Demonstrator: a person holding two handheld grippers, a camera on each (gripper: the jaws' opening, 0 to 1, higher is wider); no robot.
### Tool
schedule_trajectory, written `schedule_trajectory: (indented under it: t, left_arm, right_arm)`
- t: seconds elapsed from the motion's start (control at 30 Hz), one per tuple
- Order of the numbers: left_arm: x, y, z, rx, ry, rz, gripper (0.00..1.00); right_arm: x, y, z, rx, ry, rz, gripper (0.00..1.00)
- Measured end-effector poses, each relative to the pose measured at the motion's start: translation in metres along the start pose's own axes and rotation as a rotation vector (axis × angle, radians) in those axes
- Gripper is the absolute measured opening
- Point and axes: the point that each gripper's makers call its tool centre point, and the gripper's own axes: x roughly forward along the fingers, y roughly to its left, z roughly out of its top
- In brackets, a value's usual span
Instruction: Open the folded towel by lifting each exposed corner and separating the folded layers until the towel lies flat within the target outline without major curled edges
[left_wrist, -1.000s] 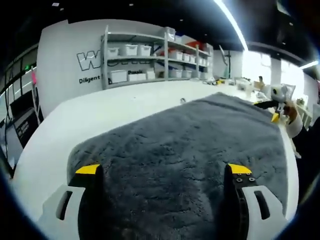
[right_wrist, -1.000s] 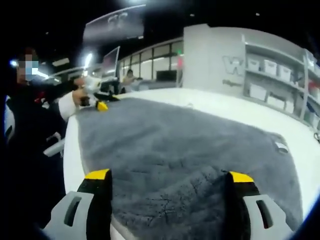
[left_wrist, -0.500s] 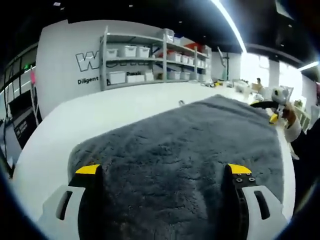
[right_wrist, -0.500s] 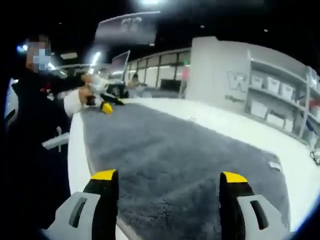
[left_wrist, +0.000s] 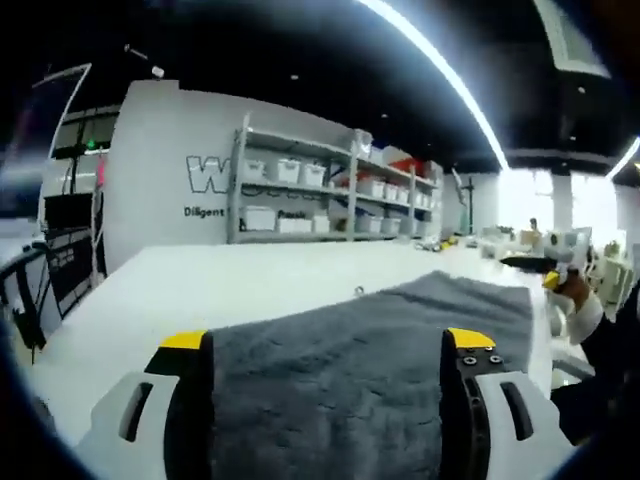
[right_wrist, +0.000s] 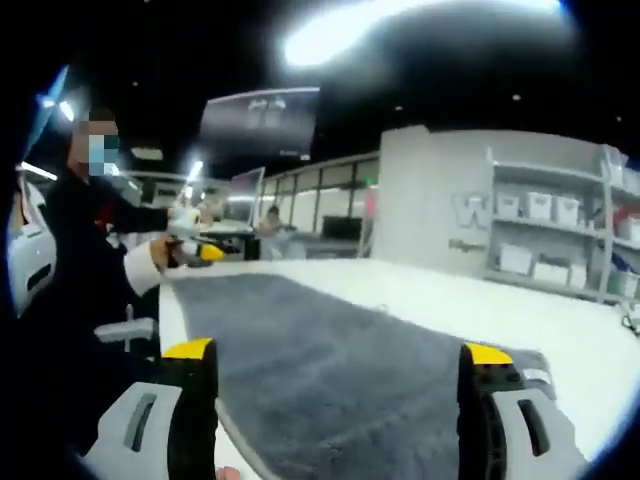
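Both views now sit lower than 1 s ago, the grey towel spreads flat across the white table at lower centre, and the left gripper and right gripper stand open, suggesting unfolding is nearly complete.

From the left gripper view I can read a large outlined "W" on the white wall, the letters after it cut off by the shelving (so I can't give the whole word). Below it, in smaller dark print, I read "Diligent". From the right gripper view I see the same "W" on that wall, with a blurred line under it I can't read.
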Motion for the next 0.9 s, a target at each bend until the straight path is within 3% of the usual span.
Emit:
schedule_trajectory:
  t: [0.23, 0.3, 0.4, 0.53, 0.6, 0.67, 0.8, 0.9]
  left_arm:
    - [-0.033, -0.034, 0.013, 0.029, -0.015, -0.034, 0.90]
    - [-0.039, -0.040, 0.018, 0.035, -0.026, -0.041, 0.95]
    - [-0.049, -0.049, 0.025, 0.036, -0.037, -0.055, 1.00]
    - [-0.064, -0.056, 0.023, 0.015, 0.004, -0.046, 1.00]
    - [-0.069, -0.055, 0.019, 0.008, 0.033, -0.028, 1.00]
    - [-0.072, -0.050, 0.009, 0.013, 0.103, 0.013, 1.00]
    - [-0.073, -0.053, 0.009, 0.033, 0.118, 0.027, 1.00]
    - [-0.077, -0.061, 0.015, 0.013, 0.110, 0.016, 1.00]
  right_arm:
    - [-0.011, -0.008, 0.003, -0.026, 0.083, -0.023, 1.00]
    - [-0.014, -0.012, 0.007, -0.023, 0.100, -0.046, 1.00]
    - [-0.018, -0.010, 0.002, 0.036, 0.198, -0.057, 1.00]
    - [-0.021, -0.010, 0.008, 0.027, 0.223, -0.088, 1.00]
    - [-0.029, -0.006, -0.002, 0.057, 0.298, -0.084, 1.00]
    - [-0.034, -0.004, 0.002, 0.049, 0.300, -0.091, 1.00]
    - [-0.042, -0.003, 0.009, 0.043, 0.305, -0.092, 1.00]
    - [-0.044, -0.003, 0.025, 0.054, 0.255, -0.095, 1.00]
